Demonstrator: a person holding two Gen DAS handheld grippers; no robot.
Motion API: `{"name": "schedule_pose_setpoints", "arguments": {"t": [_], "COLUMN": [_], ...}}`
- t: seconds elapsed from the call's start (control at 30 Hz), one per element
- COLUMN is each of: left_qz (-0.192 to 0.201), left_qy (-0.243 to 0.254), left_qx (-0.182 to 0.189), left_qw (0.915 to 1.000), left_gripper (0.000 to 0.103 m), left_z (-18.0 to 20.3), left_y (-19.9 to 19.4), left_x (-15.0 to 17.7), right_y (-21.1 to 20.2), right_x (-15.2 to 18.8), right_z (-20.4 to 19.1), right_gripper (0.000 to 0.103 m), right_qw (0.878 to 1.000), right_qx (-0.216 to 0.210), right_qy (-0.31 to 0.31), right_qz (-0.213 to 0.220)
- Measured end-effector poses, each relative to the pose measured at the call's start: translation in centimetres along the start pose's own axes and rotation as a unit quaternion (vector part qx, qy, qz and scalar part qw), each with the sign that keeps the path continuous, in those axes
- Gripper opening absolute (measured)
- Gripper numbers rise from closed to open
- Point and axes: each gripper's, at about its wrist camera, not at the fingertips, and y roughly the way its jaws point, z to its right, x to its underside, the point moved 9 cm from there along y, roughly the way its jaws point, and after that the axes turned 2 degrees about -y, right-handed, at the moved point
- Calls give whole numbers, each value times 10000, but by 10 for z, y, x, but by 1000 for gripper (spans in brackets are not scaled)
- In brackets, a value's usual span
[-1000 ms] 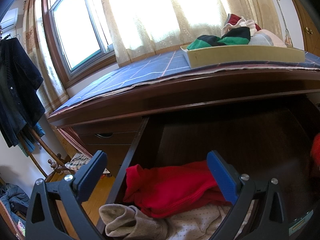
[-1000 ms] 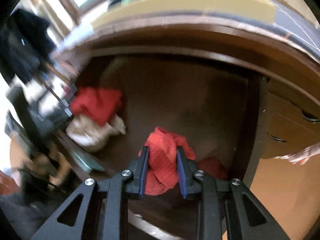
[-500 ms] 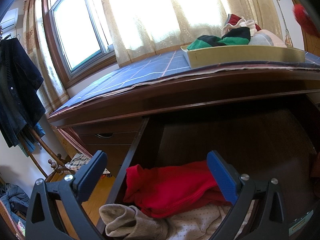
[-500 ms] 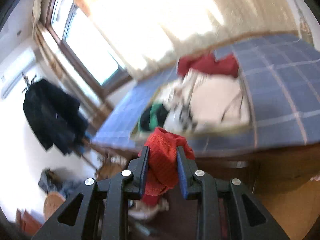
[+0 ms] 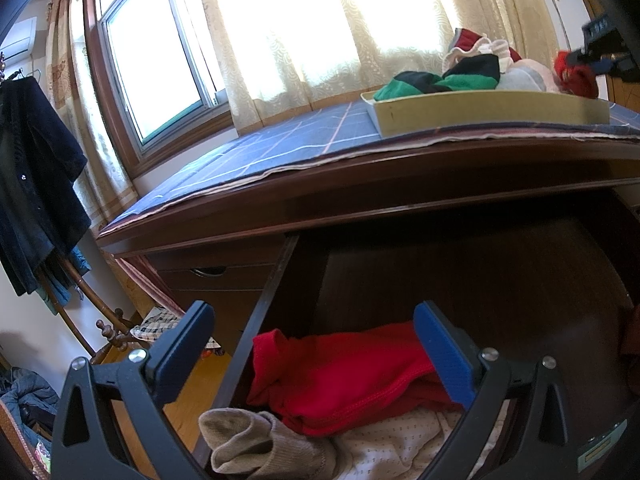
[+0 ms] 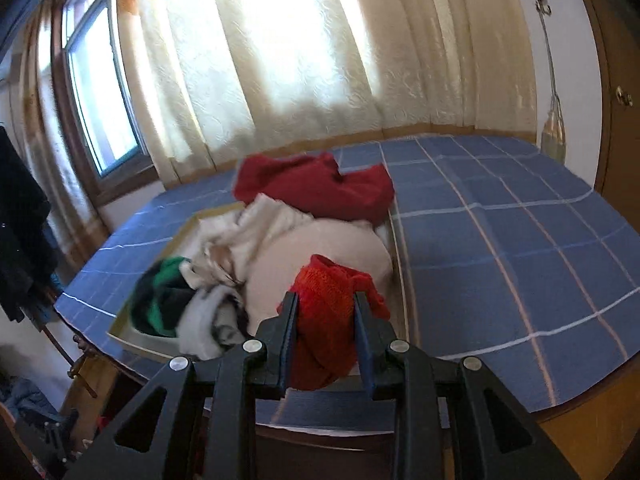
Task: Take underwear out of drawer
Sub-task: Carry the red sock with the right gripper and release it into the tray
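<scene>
Holding a bunched piece of red underwear point(image 6: 326, 320) between its blue pads, my right claw point(image 6: 325, 334) is narrowed down onto the cloth, which bulges above and below the grip. From the right wrist view it hangs over the near end of a shallow tan tray point(image 6: 182, 232) that sits on the bench point(image 6: 520, 240), whose top is covered by a blue checked cloth. The tray is already heaped with clothes: a dark red garment point(image 6: 316, 188) at the far end, pale cream pieces point(image 6: 320, 248) in the middle, and a green and black item point(image 6: 160, 300) at the near left corner. The picture is somewhat smeared, so I cannot tell whether the red underwear touches the pile beneath it.

From the left wrist view, my left claw point(image 5: 316, 356) stands wide apart with nothing between its pads. It hovers at the front of the open drawer point(image 5: 480, 272), low over what lies inside: a red garment point(image 5: 340, 372) on top, a beige knitted piece point(image 5: 256, 444) at the front left, and a white dotted fabric point(image 5: 400, 444) under them. The back of the drawer is dark and bare wood. Up on the bench the same tray point(image 5: 480, 114) shows side-on, with the right claw point(image 5: 588, 62) and its red load point(image 5: 572, 74) at the tray's right end, near the edge of the picture.

Behind the bench are cream curtains point(image 6: 300, 60) and a window point(image 5: 156, 64).
</scene>
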Motion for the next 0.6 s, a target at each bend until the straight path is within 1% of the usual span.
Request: {"name": "schedule_pose_setpoints", "arguments": {"t": [0.13,0.3,0.4,0.5,0.6], "left_qz": [-1,-1,0,0,0], "left_qy": [-3,-2,1,-2,-1], "left_qx": [-3,-7,-8,-8,-6], "left_qw": [10000,10000,10000,10000,10000], "left_gripper": [102,102,102,102,102], "left_z": [0,0,0,0,0], "left_y": [0,0,0,0,0], "left_x": [0,0,0,0,0], "right_y": [11,30,33,36,37], "right_x": [5,10,11,13,14], "right_z": [4,3,5,9,9], "right_gripper": [29,31,33,38,38], "right_qw": [10000,9998,9998,9998,9999], "right_qx": [28,174,155,95,93], "right_qy": [57,-73,32,159,104], "right_qz": [-17,-80,-71,-54,-17]}}
